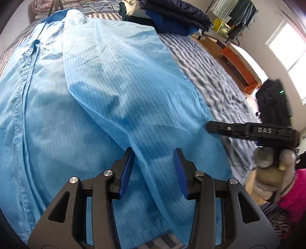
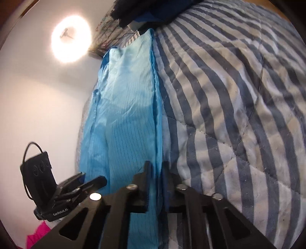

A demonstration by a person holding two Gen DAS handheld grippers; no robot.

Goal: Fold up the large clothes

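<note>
A large light-blue garment with thin dark lines lies spread over a striped bed, one side folded over its middle. My left gripper is open just above the fabric near the folded flap's lower end, holding nothing. In the left wrist view my right gripper reaches in from the right at the garment's right edge. In the right wrist view my right gripper is shut on that edge of the garment. The left gripper also shows there, low on the left.
The striped quilt covers the bed. A pile of dark folded clothes sits at the far end. An orange bench and a clothes rack stand along the wall. A person in pink is at the right.
</note>
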